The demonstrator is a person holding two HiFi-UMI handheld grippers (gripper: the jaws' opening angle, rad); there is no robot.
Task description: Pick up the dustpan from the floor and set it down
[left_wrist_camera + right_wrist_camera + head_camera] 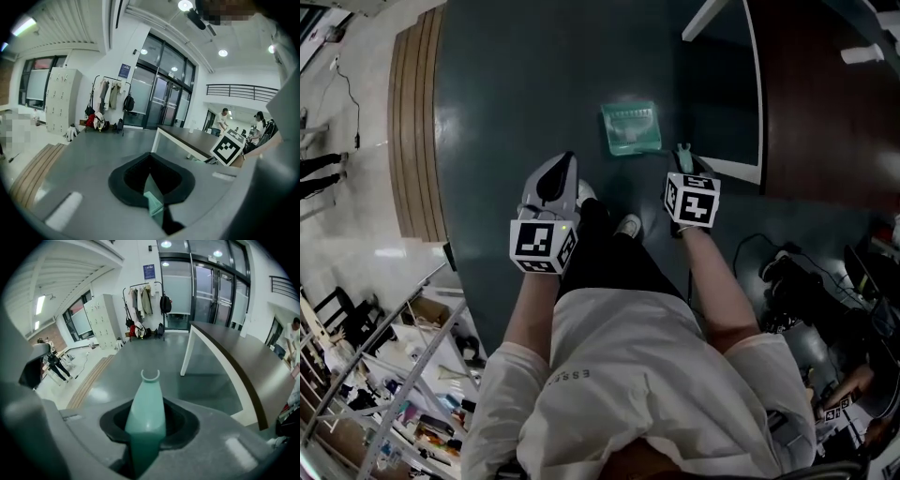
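Note:
The green dustpan (630, 128) is low over the dark floor straight ahead; whether it touches the floor I cannot tell. Its handle (682, 151) runs back to my right gripper (683, 169), which is shut on it. In the right gripper view the green handle (147, 404) sticks out between the jaws, its hooked end pointing away. My left gripper (555, 180) hangs to the left of the pan, apart from it. In the left gripper view its jaws (154, 206) are pinched on a small teal piece (153, 198); what that piece belongs to is hidden.
A dark table with a white frame (757, 103) stands right behind the pan, also in view as the table (225, 357). A wooden strip (412, 122) borders the floor at left. My shoes (628, 225) are below the grippers. Cables and bags (787, 272) lie at right.

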